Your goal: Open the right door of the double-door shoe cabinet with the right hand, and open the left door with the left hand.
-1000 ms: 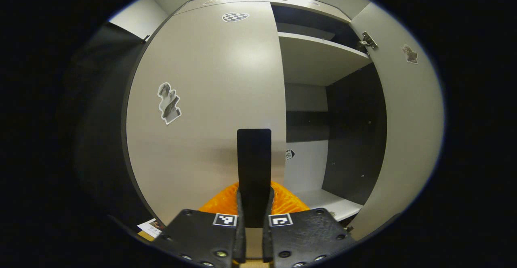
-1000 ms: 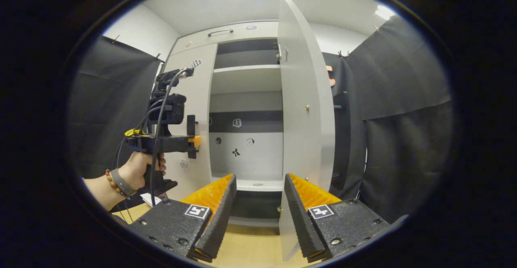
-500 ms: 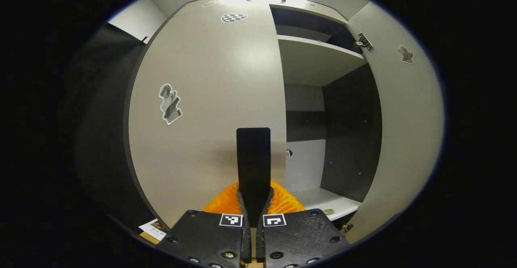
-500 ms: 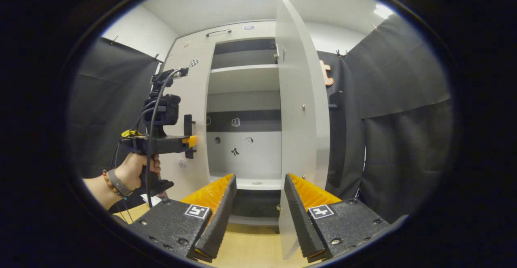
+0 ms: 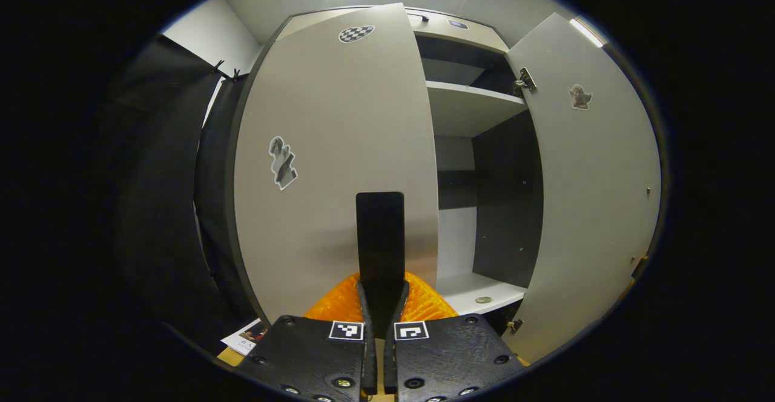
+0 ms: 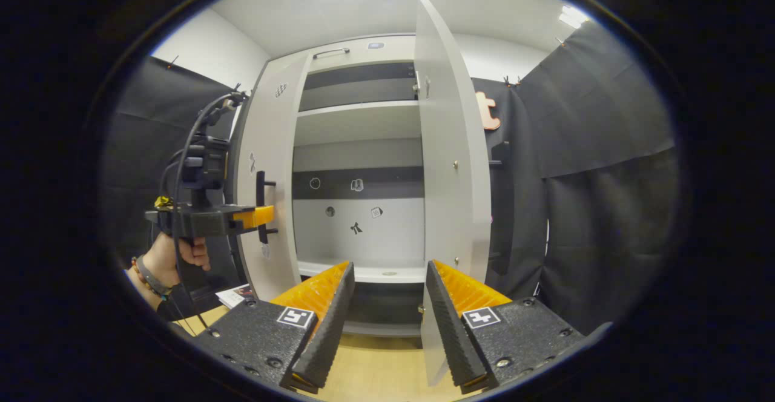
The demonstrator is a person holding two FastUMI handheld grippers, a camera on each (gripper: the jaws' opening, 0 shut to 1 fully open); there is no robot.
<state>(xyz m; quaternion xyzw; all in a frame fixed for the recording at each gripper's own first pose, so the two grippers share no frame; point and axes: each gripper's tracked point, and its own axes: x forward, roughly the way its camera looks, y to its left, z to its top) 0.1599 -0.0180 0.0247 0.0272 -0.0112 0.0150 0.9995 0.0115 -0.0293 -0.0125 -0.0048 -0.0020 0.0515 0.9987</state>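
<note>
Left door (image 5: 339, 148) – smooth matt laminate; handle (image 5: 379, 232) – matt black.

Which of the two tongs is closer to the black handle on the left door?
Left. The left tongs are clamped on the black handle; the right tongs hang open, back from it.

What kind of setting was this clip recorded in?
Likely a staged recording booth, not a home: black cloth walls surround a pale double-door cabinet with bare shelves, and small stickers mark its doors.

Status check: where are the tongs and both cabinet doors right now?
Left tongs shut on left door handle. Left door partly swung out. Right tongs open, holding nothing; right door wide open. Nothing in the way.
</note>
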